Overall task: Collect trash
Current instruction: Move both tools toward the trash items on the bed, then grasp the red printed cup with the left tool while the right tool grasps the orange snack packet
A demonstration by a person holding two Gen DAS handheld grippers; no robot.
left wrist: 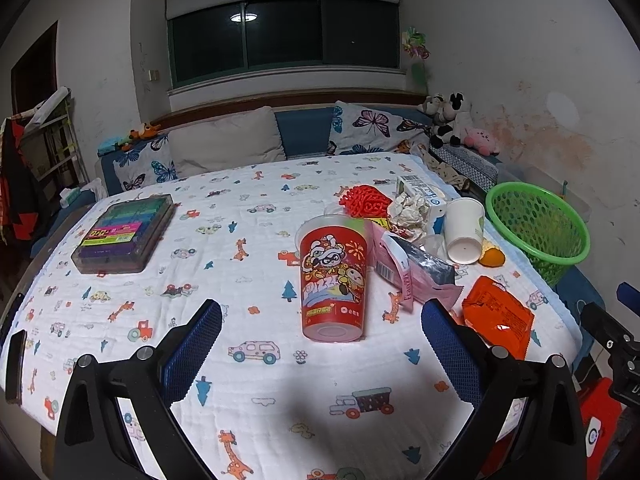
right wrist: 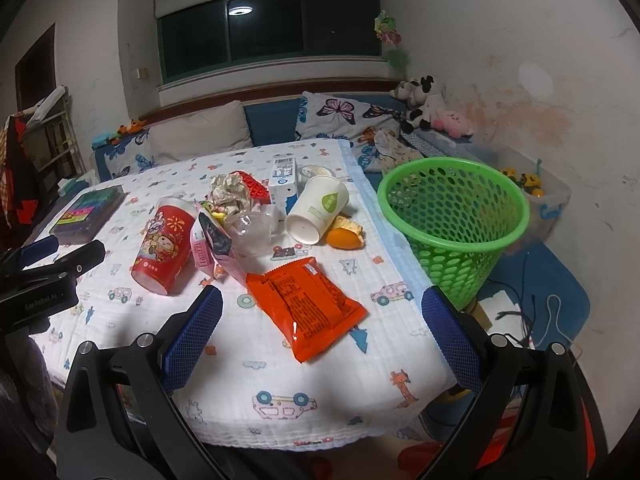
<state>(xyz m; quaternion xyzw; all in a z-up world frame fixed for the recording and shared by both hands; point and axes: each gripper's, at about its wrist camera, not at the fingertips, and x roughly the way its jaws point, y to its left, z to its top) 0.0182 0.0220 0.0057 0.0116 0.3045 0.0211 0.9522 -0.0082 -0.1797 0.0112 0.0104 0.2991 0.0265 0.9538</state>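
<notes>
Bench (right wrist: 280,420) is covered by a white cartoon-print cloth (left wrist: 260,380). Red cup (left wrist: 334,280) is seen lying on its side at centre. Orange packet (right wrist: 308,306) lies flat toward 4 o'clock of it. White paper cup (right wrist: 318,210), milk carton (right wrist: 283,182) and crumpled paper (right wrist: 230,192) are clustered toward 1 o'clock. Pen box (left wrist: 124,234) is noted at 10 o'clock.
</notes>
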